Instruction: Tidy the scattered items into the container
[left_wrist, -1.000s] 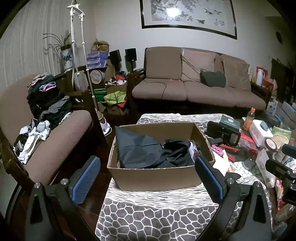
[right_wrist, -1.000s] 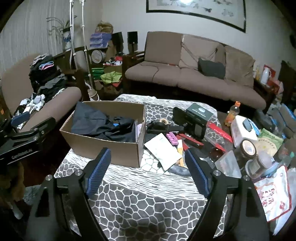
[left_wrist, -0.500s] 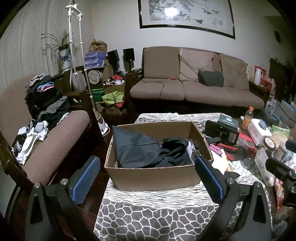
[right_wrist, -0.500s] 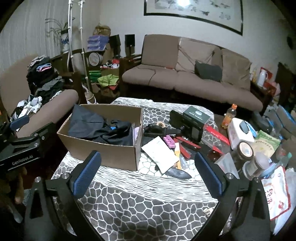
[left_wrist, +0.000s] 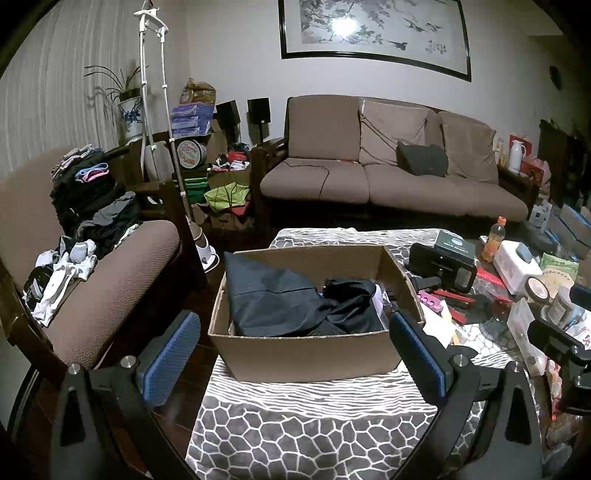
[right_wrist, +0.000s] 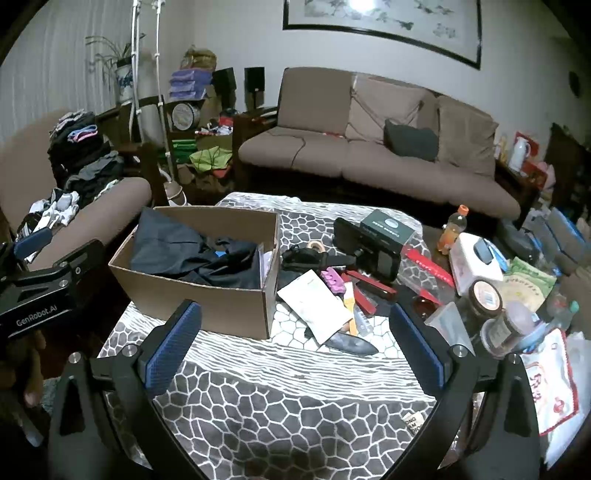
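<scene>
Since a second ago the right gripper (right_wrist: 295, 339) has spread its blue-padded jaws from a narrower gap to their widest stance, with nothing between them but the grey-and-white patterned tablecloth (right_wrist: 295, 406); neither hand has shifted. Its partner, the left gripper (left_wrist: 295, 347), is likewise released and empty, its pads framing the near wall of the open brown cardboard box (left_wrist: 310, 354) without touching it. That box stands on the left part of the table and already holds a crumpled black garment (left_wrist: 295, 302). Scattered items lie just right of the box: a white paper sheet (right_wrist: 314, 302), a dark pointed blade-shaped piece (right_wrist: 351, 345) at its lower edge, a pink comb-like piece (right_wrist: 332, 278), red flat boxes (right_wrist: 369, 286), and a roll of tape (right_wrist: 316, 245) further back. A black device on a handle (right_wrist: 365, 251) stands beyond them, with a dark green box (right_wrist: 388, 227) resting on it.
</scene>
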